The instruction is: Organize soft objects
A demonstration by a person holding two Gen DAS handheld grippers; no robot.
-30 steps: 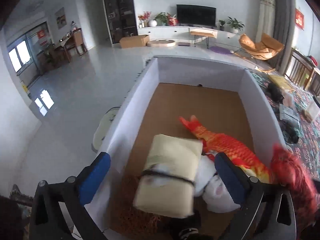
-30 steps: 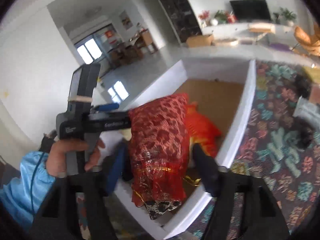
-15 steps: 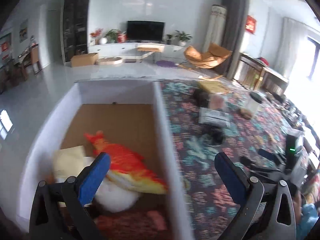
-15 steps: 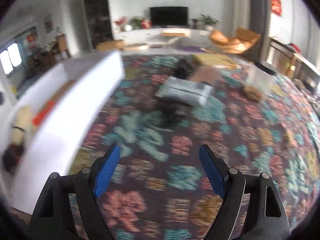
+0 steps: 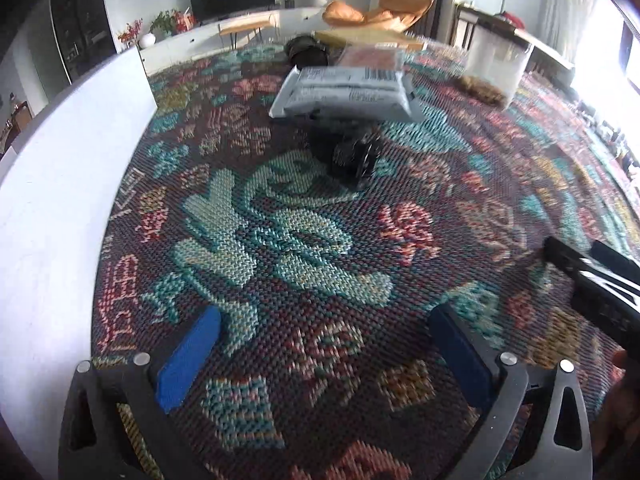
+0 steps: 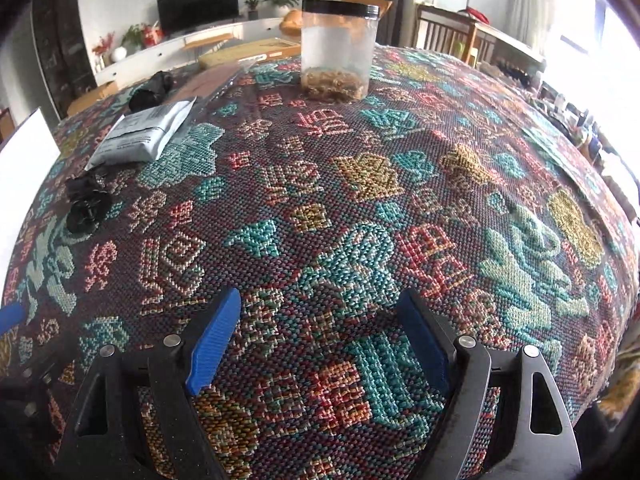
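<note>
Over the patterned woven tablecloth (image 5: 304, 240) both of your grippers hang with nothing between their fingers. Your left gripper (image 5: 320, 344) has its two blue pads (image 5: 188, 364) spread wide, and your right gripper (image 6: 320, 328) is spread just as wide over the cloth. At the right edge of the left wrist view you can see part of the right gripper's black body, blurred.

Along the left side of the left wrist view runs the white wall of the box (image 5: 60, 208); its inside is out of sight from this angle, so you cannot see any soft items in it. One corner of that box shows at the far left of the right wrist view.

Count what lies on the cloth ahead of you. One grey plastic mailer bag (image 5: 344, 92) lies flat, with a barcode label on its far end. One small black bundle (image 5: 352, 156) sits just in front of it, near its front edge; what it is made of cannot be told. One darker bundle (image 6: 154, 88) lies beyond the mailer. One flat pinkish packet (image 5: 372, 58) lies behind the mailer, touching or nearly so. One clear jar with a black lid (image 6: 338, 44) stands upright well to the right, with brown material at its bottom.
</note>
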